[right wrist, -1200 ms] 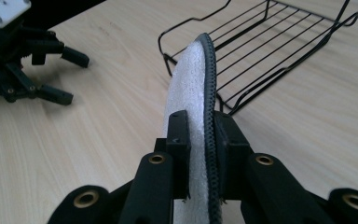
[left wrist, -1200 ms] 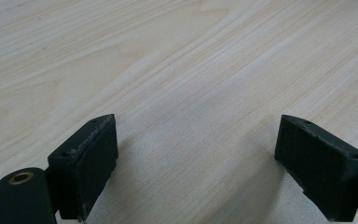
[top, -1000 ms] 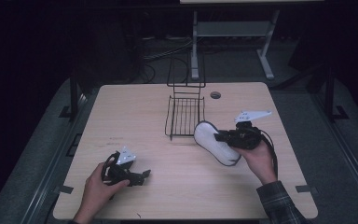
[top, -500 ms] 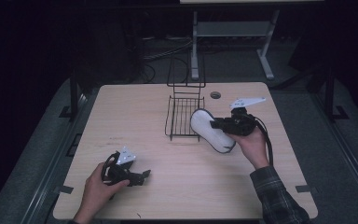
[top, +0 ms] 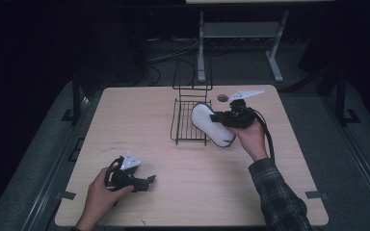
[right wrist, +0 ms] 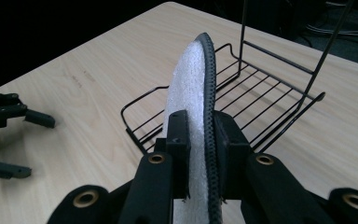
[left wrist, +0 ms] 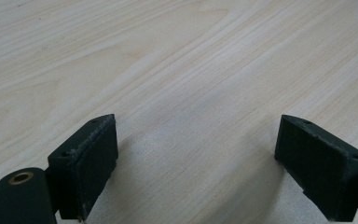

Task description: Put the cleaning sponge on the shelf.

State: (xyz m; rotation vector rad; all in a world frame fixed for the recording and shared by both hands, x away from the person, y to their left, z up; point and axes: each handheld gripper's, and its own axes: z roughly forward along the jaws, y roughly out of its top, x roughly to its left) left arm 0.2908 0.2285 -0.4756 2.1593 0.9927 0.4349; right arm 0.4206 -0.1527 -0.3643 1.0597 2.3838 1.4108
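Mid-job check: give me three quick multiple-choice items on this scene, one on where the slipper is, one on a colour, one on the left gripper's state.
1. Where is the white slipper?
A. clamped in the right gripper
B. flat in the wire rack
C. beside the left gripper

2. What colour is the wire rack?
A. white
B. black
C. red

3. How do the left gripper's jaws stand?
A. shut on the slipper
B. shut, empty
C. open, empty

1 A: jaws press on both its sides.
2 B: dark wires in both views.
3 C: only bare table between them.
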